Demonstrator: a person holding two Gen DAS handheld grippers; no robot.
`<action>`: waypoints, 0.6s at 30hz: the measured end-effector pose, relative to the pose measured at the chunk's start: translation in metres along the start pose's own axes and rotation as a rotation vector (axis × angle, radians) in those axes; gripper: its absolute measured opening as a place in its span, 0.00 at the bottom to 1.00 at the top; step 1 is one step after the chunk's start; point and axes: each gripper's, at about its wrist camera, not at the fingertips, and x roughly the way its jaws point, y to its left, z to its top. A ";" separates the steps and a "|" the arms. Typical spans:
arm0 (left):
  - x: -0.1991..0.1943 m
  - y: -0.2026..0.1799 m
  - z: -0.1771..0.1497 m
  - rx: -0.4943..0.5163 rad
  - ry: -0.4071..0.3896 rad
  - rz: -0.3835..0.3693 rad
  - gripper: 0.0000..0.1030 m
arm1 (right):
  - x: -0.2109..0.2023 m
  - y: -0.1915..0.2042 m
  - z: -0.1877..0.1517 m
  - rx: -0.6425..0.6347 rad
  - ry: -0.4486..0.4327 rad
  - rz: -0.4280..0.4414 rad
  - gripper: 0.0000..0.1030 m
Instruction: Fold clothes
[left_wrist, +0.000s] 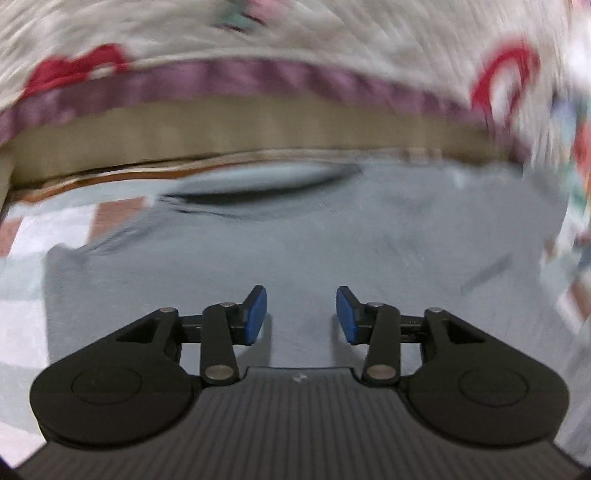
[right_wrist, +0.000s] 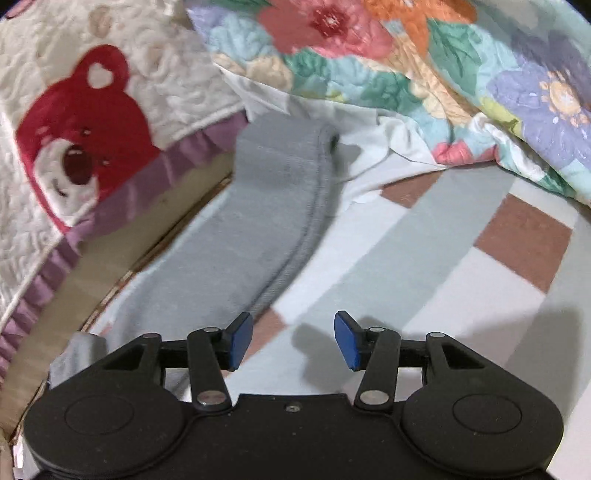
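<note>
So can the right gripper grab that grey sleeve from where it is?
Probably yes. The right gripper is open and empty, the grey sleeve lies just ahead to its left, and nothing covers it.

Left tool (left_wrist: 301, 314) and right tool (right_wrist: 293, 339) angle downward, jaws apart, gripping nothing.

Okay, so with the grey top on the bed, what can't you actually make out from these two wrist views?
- Left wrist view: motion blur smears the grey garment, so its neckline detail is unreadable.
- Left wrist view: the left gripper body covers the garment's near edge.
- Right wrist view: the right gripper hides where the sleeve joins the body.
</note>
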 end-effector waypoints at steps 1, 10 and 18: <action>0.005 -0.019 0.005 0.037 0.005 -0.039 0.40 | 0.003 -0.002 0.004 -0.002 -0.002 0.007 0.53; 0.065 -0.092 0.032 0.058 0.036 -0.175 0.40 | 0.050 0.006 0.056 -0.090 -0.057 -0.044 0.54; 0.081 -0.082 0.035 -0.020 0.109 -0.193 0.42 | 0.094 -0.003 0.097 -0.075 -0.118 -0.129 0.16</action>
